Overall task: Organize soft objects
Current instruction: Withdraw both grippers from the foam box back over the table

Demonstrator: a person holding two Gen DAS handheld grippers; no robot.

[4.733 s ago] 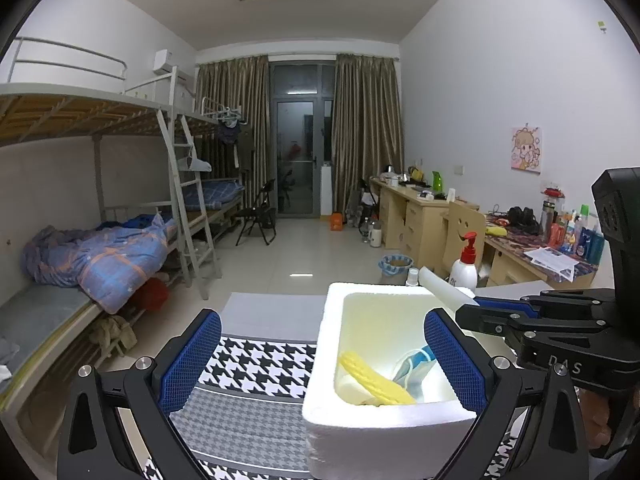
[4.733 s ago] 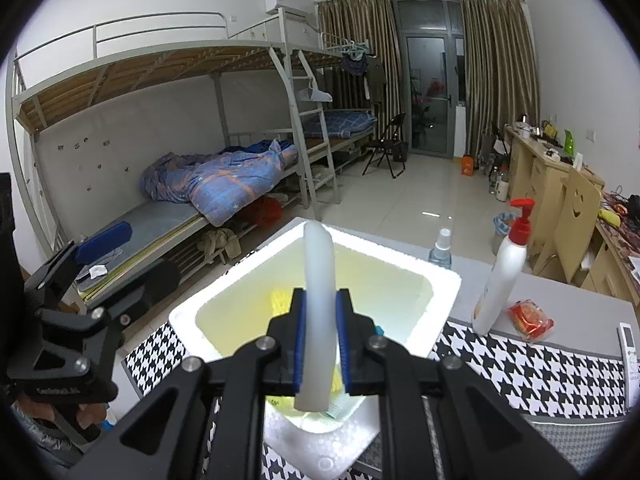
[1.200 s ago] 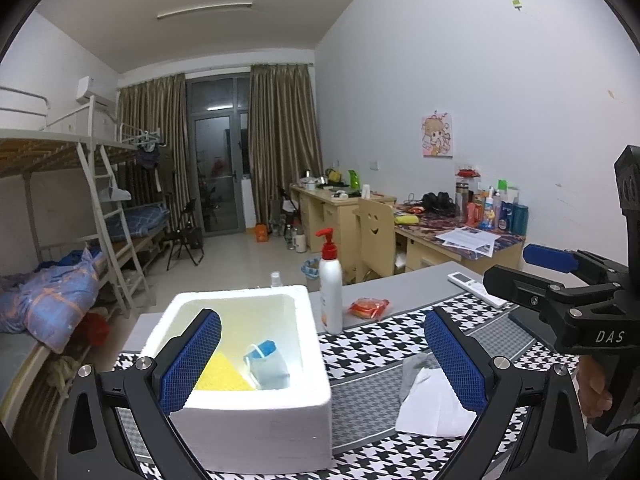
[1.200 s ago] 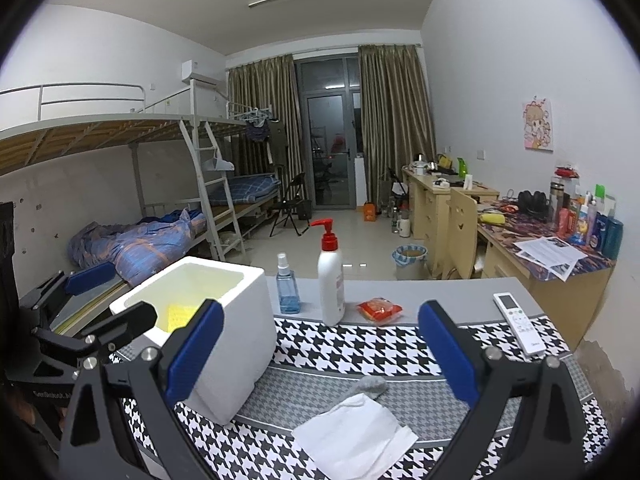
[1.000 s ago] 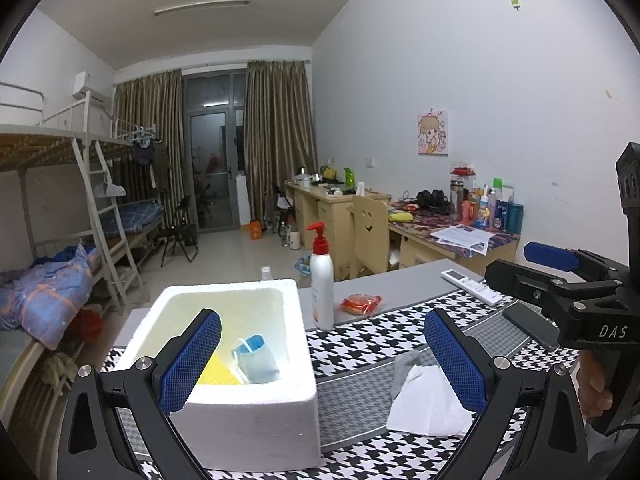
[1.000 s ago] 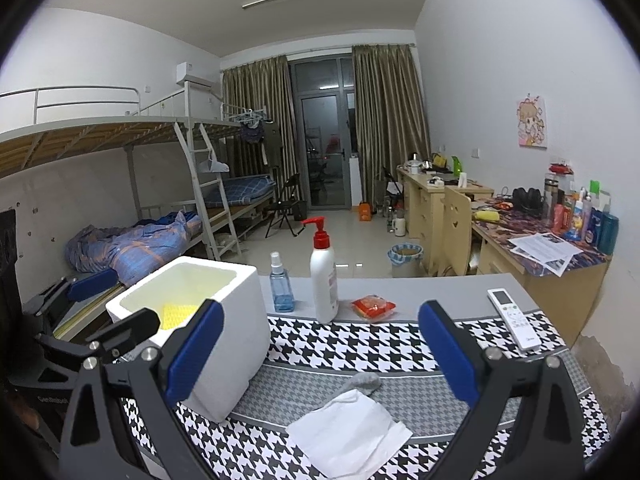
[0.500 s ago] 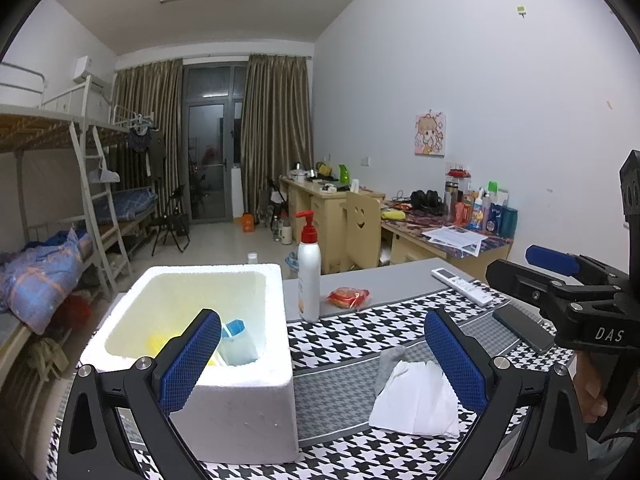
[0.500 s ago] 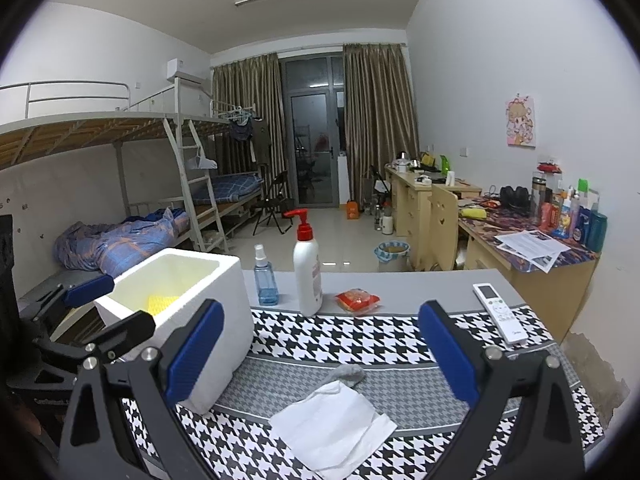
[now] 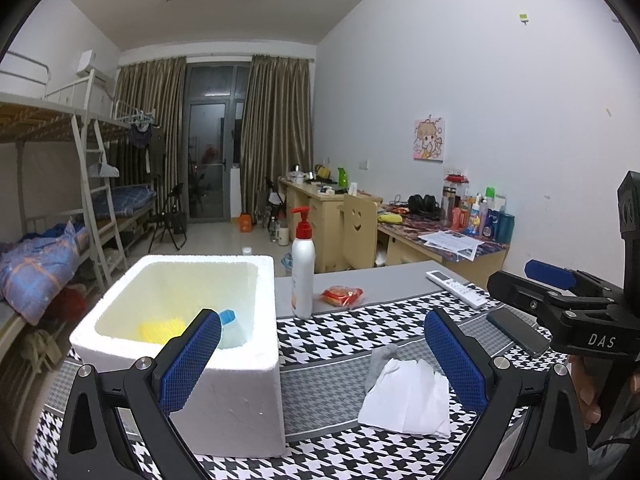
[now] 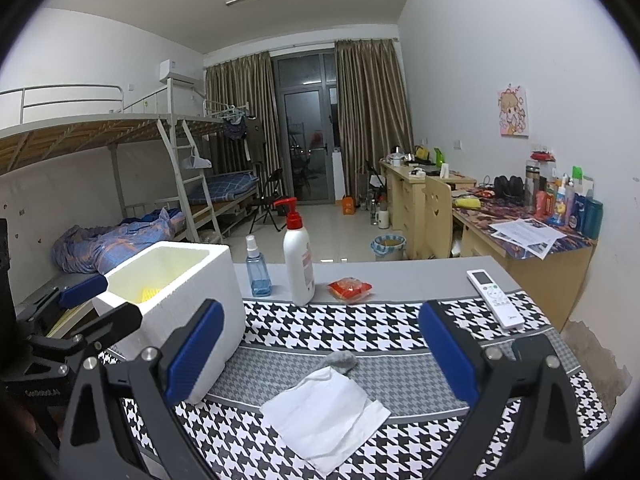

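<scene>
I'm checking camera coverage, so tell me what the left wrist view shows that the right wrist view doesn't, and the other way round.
Only the left wrist view shows the black phone and the blue-edged item low inside the foam box. Only the right wrist view shows the blue spray bottle in full, beside the box. Both show the white cloth, grey sock, pump bottle, red snack packet, remote and the yellow item in the box.

A shared dormitory room: metal bunk beds [image 10: 120,152] with a ladder [image 10: 192,188] and rumpled bedding [image 10: 112,240] line one wall, wooden study desks [image 10: 520,232] crowded with toiletries [image 10: 568,200] line the other, and curtains [image 10: 368,120] frame a balcony door [image 10: 308,128].
</scene>
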